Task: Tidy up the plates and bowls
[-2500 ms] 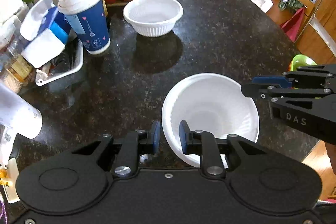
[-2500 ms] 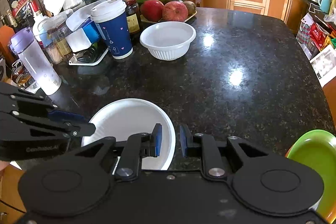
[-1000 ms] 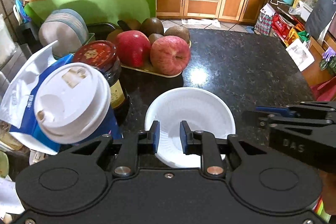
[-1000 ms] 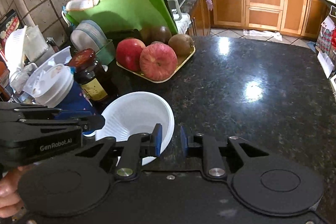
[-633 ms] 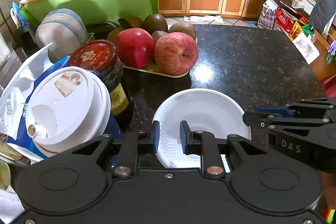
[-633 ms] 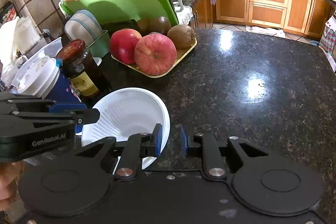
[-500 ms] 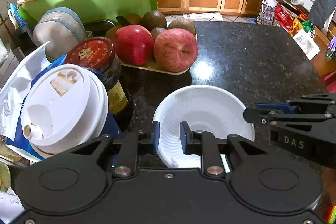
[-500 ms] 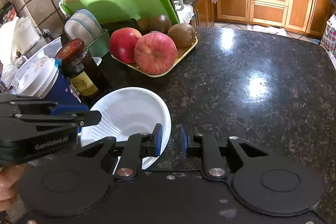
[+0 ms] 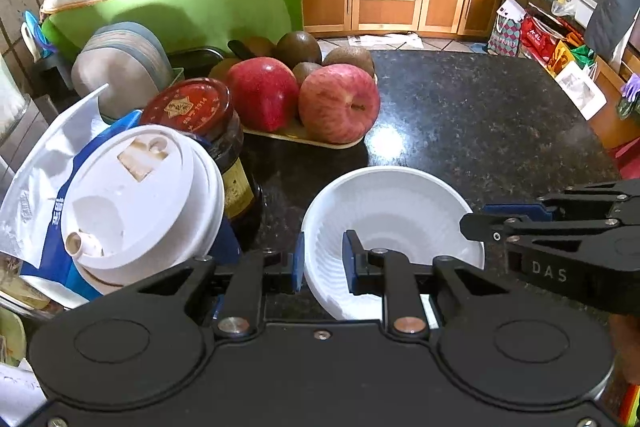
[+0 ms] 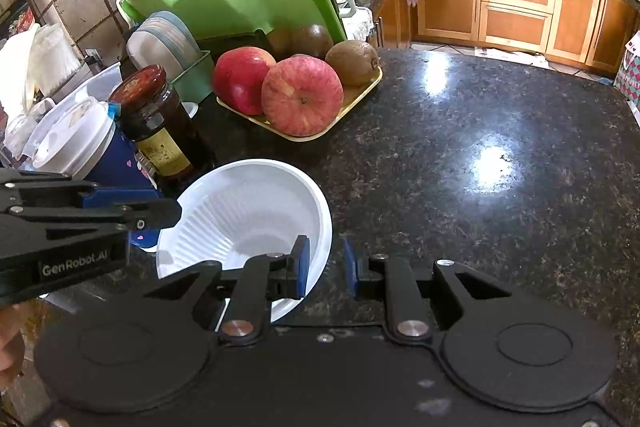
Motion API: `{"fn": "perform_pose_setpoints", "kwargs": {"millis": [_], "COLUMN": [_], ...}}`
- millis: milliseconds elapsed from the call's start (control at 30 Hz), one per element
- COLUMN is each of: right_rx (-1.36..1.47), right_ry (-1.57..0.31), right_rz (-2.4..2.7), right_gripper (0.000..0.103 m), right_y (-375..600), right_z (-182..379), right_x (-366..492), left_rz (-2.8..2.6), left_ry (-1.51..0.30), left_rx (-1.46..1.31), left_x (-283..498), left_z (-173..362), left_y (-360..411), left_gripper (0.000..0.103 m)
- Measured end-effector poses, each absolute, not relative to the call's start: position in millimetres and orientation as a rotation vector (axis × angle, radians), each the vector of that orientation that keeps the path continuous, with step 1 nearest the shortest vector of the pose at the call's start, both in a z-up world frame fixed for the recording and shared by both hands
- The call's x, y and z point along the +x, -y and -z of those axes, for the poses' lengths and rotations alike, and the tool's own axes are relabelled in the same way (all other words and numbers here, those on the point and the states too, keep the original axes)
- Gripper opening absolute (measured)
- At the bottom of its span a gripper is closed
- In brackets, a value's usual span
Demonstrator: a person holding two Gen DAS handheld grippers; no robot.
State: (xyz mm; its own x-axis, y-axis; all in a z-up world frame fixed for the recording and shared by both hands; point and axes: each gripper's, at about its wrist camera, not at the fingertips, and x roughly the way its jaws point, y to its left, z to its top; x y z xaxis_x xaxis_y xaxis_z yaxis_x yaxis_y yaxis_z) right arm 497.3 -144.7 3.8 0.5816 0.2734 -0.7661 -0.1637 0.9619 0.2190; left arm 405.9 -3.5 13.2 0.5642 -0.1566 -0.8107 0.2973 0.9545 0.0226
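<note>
White ribbed plastic, thin-walled, makes up the bowl (image 9: 394,215) seen from the left wrist: round, with fine ridges running down its inner wall to a smooth bottom. It sits over the dark speckled table (image 9: 472,115), just right of a lidded blue paper cup (image 9: 140,207) and a red-capped jar (image 9: 200,119), in front of a tray of apples (image 9: 338,103). The left tool (image 9: 323,261) has its jaws narrow, one blue pad outside the bowl's near-left rim and one inside; whether the pads press the rim I cannot tell. The right tool (image 9: 476,223) reaches in from the right, its tip at the bowl's right rim.

From the right wrist the same bowl (image 10: 256,203) appears tilted toward the camera, its rim a wide flat lip; whether its base touches the table (image 10: 460,167) is unclear. The right tool (image 10: 325,267) is also narrow, its left pad inside the bowl's near-right rim and its right pad outside, over the stone, with a gap visible beside the rim. The left tool (image 10: 170,213) comes from the left, its tip at the bowl's far-left rim, beside the cup (image 10: 80,143).
</note>
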Motion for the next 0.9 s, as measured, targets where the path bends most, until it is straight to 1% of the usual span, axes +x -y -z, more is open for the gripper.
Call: {"fn": "perform_pose_setpoints", "kwargs": {"millis": [133, 300, 433, 500, 567, 600, 667, 700, 900], "right_rx": [0.118, 0.097, 0.088, 0.073, 0.065, 0.066, 0.06, 0.053, 0.057], "right_ry": [-0.918, -0.92, -0.922, -0.914, -0.91, -0.909, -0.905, -0.899, -0.875], "right_rz": [-0.261, -0.264, -0.271, -0.269, -0.271, -0.274, -0.269, -0.263, -0.256], "right_gripper": [0.021, 0.021, 0.021, 0.02, 0.016, 0.016, 0.015, 0.015, 0.015], "right_y": [141.8, 139.0, 135.7, 133.8, 132.9, 133.0, 132.4, 132.3, 136.9], "right_z": [-3.3, -0.7, 1.8, 2.2, 2.5, 2.4, 1.9, 1.5, -5.4], "right_x": [496.2, 495.1, 497.5, 497.2, 496.9, 496.7, 495.9, 495.0, 483.7], "left_rz": [0.248, 0.203, 0.183, 0.178, 0.185, 0.19, 0.188, 0.191, 0.213], "left_ry": [-0.932, -1.015, -1.034, -1.029, -1.029, -1.03, -1.025, -1.024, -1.031], "left_rx": [0.201, 0.186, 0.171, 0.162, 0.15, 0.142, 0.141, 0.139, 0.132], "left_x": [404.8, 409.3, 412.3, 413.5, 414.5, 415.4, 414.7, 414.8, 410.6], "left_z": [-8.6, 5.3, 10.9, 11.1, 12.2, 12.5, 13.0, 13.4, 10.2], "left_y": [10.1, 6.6, 5.5, 7.0, 8.6, 9.1, 10.5, 10.6, 12.0], "left_gripper": [0.031, 0.032, 0.032, 0.032, 0.032, 0.033, 0.026, 0.02, 0.019]}}
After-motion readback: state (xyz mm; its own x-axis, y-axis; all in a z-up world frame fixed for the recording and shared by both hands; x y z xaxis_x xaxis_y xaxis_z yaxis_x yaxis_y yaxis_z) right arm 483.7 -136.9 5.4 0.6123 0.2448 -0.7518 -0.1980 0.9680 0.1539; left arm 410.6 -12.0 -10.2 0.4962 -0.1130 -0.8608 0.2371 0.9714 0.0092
